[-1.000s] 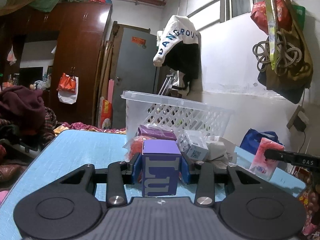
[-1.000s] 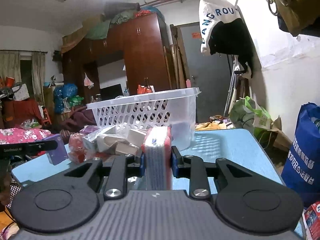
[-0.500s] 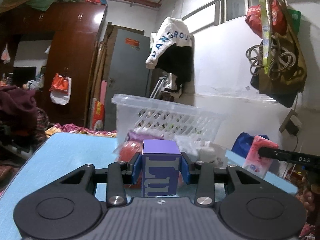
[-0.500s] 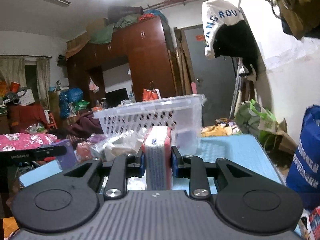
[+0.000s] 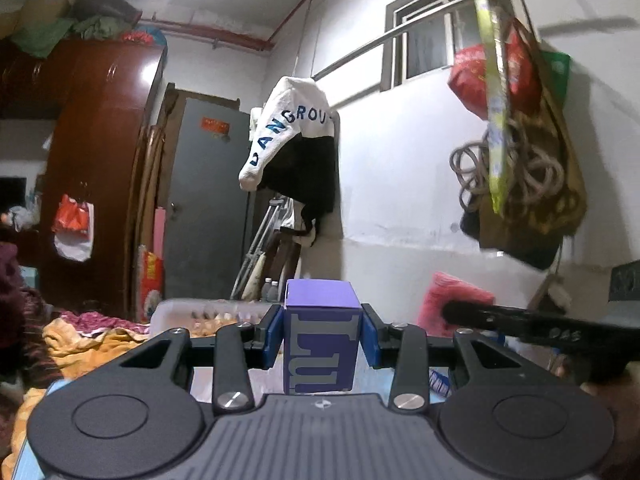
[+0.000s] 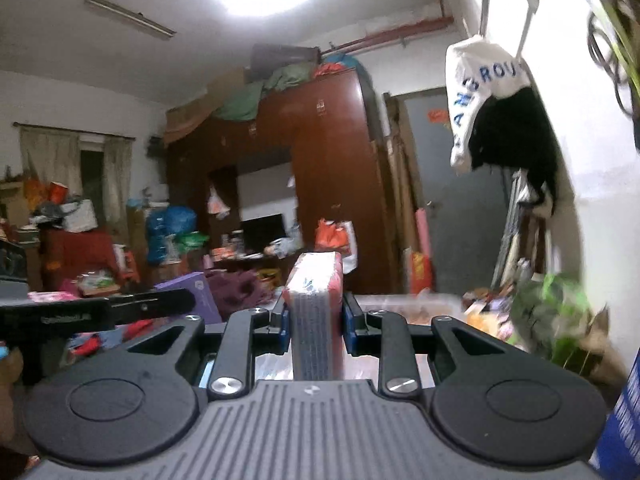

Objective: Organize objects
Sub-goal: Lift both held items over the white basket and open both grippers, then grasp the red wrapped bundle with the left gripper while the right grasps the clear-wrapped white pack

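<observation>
Both grippers have risen since a second ago: the white basket that filled the middle of each view has dropped to the lower edge, and the walls and ceiling light now take up most of both pictures.

Seen from the left wrist, the left gripper (image 5: 322, 334) is clenched on a purple box (image 5: 321, 338), its blue pads pressed against the box's two sides. The box stands upright between them, its top face showing and large pale lettering down its front. Only the rim of the white basket (image 5: 208, 307) shows, low and beyond the fingers, with blurred contents inside. To the right, the other gripper's dark finger crosses the view with a pink packet (image 5: 440, 304) at its tip.

From the right wrist, the right gripper (image 6: 314, 326) is closed on that pink packet (image 6: 316, 320), held on edge so its narrow striped side faces the camera — the pads grip its two flat faces. The basket (image 6: 404, 304) lies low and just beyond the fingers, smeared by motion; what lies in it cannot be made out. At the left the left gripper (image 6: 176, 300) reaches in level, the purple box (image 6: 196, 294) at its end.

Both tools point roughly level, tilted slightly upward, side by side and apart from each other.
</observation>
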### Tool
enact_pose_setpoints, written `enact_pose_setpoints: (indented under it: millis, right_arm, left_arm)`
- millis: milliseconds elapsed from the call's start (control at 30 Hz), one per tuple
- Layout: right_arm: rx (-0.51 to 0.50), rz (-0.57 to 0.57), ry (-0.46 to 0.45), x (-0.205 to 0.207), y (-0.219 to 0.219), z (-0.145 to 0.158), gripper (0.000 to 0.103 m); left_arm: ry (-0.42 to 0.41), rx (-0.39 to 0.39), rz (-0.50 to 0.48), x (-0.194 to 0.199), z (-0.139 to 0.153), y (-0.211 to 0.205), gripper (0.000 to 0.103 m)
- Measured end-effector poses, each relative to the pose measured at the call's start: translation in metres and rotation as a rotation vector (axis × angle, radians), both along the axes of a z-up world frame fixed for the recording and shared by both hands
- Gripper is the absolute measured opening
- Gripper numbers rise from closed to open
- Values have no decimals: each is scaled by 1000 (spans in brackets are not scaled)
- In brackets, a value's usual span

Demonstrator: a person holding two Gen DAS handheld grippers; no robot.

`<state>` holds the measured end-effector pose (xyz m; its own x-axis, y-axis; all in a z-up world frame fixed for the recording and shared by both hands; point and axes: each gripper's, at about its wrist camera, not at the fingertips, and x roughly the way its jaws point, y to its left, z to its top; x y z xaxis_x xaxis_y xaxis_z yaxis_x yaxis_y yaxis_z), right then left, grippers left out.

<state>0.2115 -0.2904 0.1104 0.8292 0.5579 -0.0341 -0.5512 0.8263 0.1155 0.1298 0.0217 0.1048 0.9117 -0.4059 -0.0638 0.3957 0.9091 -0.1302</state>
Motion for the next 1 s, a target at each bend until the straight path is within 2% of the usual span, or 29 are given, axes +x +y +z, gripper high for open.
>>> enact_pose_setpoints:
  millis: [100, 167, 300, 467, 500, 533, 567, 600, 633, 667, 733, 833, 933, 1000]
  right_arm:
    - [-30, -30, 45, 43, 11, 18, 28]
    - [-41, -41, 103, 71, 14, 19, 28]
    - [-99, -87, 169, 100, 28, 6, 28]
    - [-141, -66, 222, 110, 40, -8, 31]
    - [-148, -75, 220, 110, 42, -10, 32]
    - [-159, -89, 211, 108, 43, -11, 42]
    - [-162, -93, 202, 103, 44, -10, 60]
    - [-151, -90, 190, 97, 41, -8, 72]
    - [-131, -84, 172, 86, 36, -5, 93]
    - [-107, -76, 142, 72, 30, -6, 103]
    - [-71, -65, 106, 50, 18, -7, 103]
    - [-40, -48, 143, 20, 2, -27, 103]
    - [-57, -18, 176, -14, -8, -61, 103]
    - [-67, 10, 202, -33, -8, -81, 103]
  left_arm:
    - [51, -24, 50, 42, 24, 3, 44]
    - [124, -51, 66, 75, 30, 7, 44]
    - [227, -81, 89, 116, 18, 9, 44]
    - [274, -64, 77, 130, -8, 4, 45]
    - [271, -62, 92, 130, -12, 5, 54]
    - [258, -51, 113, 129, -13, 4, 64]
    - [244, -24, 153, 127, -14, 3, 84]
    - [228, -3, 187, 125, -11, 1, 86]
    - [208, 11, 206, 118, -10, 1, 86]
    - [188, 8, 204, 108, -9, 4, 86]
    - [166, -30, 157, 90, -6, 11, 86]
    - [156, -42, 133, 51, -15, 23, 87]
    - [184, -9, 125, 13, -41, 30, 89]
    - [209, -19, 107, -2, -61, 36, 89]
